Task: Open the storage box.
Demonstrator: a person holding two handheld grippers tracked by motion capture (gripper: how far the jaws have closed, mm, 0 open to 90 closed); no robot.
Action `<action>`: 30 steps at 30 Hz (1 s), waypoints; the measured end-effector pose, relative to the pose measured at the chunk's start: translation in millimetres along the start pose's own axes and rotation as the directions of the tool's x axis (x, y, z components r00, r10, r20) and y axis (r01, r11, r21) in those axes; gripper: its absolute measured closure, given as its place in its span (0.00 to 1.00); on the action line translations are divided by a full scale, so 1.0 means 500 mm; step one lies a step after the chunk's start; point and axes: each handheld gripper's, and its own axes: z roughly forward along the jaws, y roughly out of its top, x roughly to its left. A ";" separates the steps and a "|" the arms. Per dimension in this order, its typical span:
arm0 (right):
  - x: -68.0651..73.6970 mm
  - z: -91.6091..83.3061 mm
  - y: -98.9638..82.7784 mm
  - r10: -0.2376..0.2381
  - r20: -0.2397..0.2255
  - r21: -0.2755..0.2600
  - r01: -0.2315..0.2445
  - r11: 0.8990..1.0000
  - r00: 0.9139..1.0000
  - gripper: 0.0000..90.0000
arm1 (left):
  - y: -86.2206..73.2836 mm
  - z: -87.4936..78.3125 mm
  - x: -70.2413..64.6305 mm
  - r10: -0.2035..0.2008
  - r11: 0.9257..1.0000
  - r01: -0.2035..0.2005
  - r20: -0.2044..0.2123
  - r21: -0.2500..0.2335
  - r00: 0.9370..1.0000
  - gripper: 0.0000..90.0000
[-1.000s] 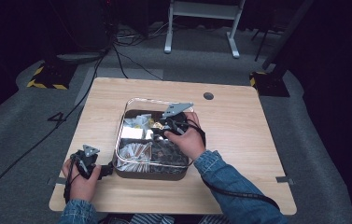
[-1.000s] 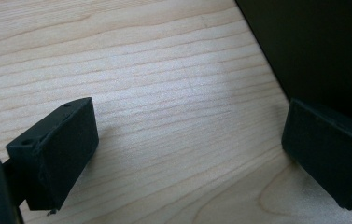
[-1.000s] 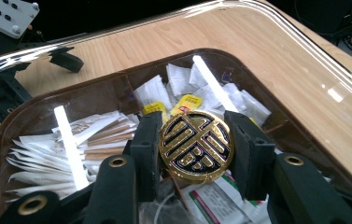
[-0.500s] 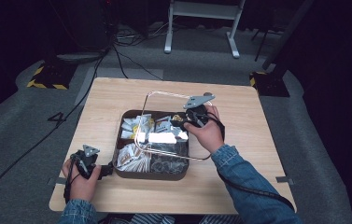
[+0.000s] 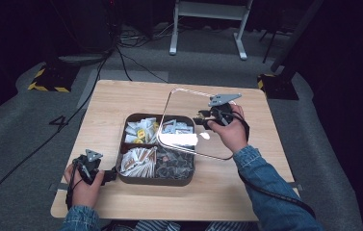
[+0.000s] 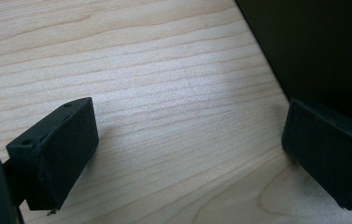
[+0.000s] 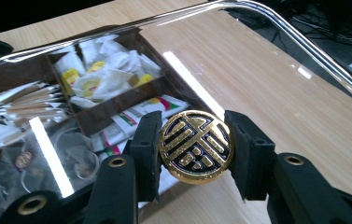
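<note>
- The step in hand looks like taking the lid off the box: the right gripper (image 5: 207, 121) pinches the gold-and-black knob (image 7: 196, 146) of the clear lid (image 5: 188, 103), its jaws pressed on either side of the knob in the right gripper view.
- In the high view the clear lid hangs tilted at the centre right of the frame, its lower left part above the box's right-hand compartments, the rest over bare table (image 5: 121, 96).
- The dark compartment box (image 5: 156, 180) sits at the centre of the high view, uncovered on its left side, with sachets and tea bags in its sections.
- The left gripper (image 5: 103, 176) rests at the lower left, just beside the box's left wall; its jaws stand spread with only wood between them, one jaw close against the dark wall in the left gripper view.
- Next, I judge, the lid needs carrying clear of the box and laying flat on the bare table to the right, with the grip on the knob kept firm while the left gripper steadies the box.
</note>
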 end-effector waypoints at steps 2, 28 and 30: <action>-0.012 -0.010 -0.006 0.009 0.012 0.000 -0.009 1.000 1.000 0.65 | 0.000 0.000 0.000 0.000 1.000 0.000 0.000 0.000 1.000 0.04; -0.134 -0.088 -0.089 0.079 0.124 0.034 -0.084 0.996 0.989 0.65 | 0.000 0.000 0.000 0.002 1.000 -0.002 -0.002 0.000 1.000 0.04; -0.142 -0.090 -0.098 0.093 0.121 0.032 -0.097 0.995 0.988 0.65 | 0.000 0.000 0.000 0.002 1.000 -0.002 -0.002 -0.001 1.000 0.04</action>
